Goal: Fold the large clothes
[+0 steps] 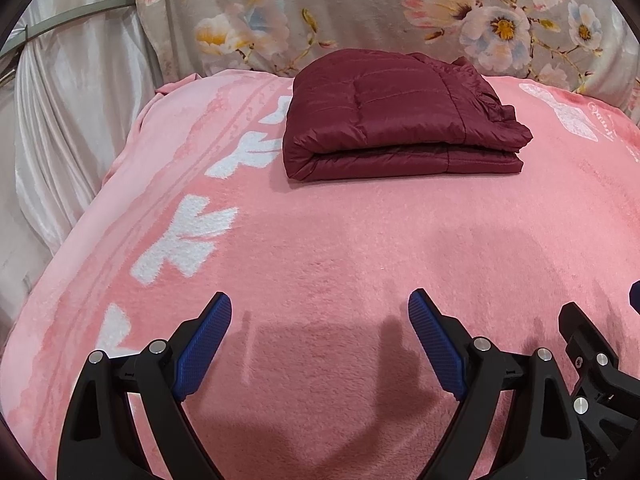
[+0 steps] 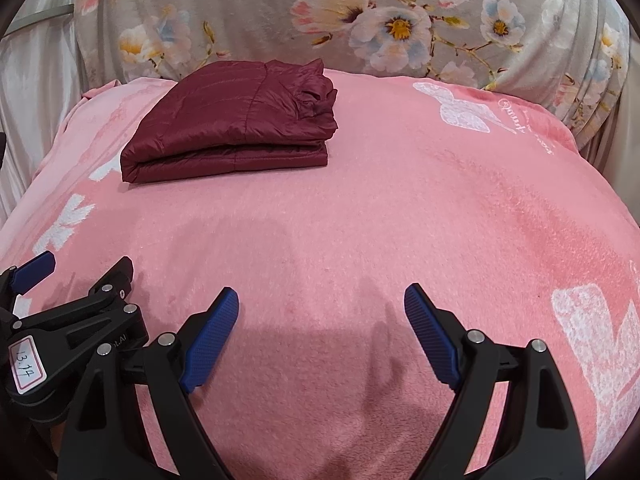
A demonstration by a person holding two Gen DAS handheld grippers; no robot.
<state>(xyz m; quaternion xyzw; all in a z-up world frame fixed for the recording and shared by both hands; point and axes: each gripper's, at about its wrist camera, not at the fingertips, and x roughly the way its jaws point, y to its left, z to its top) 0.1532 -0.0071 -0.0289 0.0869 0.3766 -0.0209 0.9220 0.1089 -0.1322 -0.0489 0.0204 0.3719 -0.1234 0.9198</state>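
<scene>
The folded maroon jacket (image 1: 400,120) is seen near the bed's (image 1: 320,248) far edge; both the left hand-held gripper (image 1: 320,344) and the right hand-held gripper (image 2: 322,340) are held released, empty

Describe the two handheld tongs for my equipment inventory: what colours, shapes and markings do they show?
Both match: the left tongs and right tongs have black, angular plastic arms with cut-out windows, joined by silver round pivot bolts. Each finger ends in a blue, finely ribbed pad, long and tapered. In the right wrist view, the left tongs carry a white, red-bordered label handwritten "13.14". No cables or sleeves show.

folded maroon jacket (image 2: 232,128) lies on pink blanket (image 2: 400,208), well beyond the open, empty right hand-held gripper (image 2: 320,312)
</scene>
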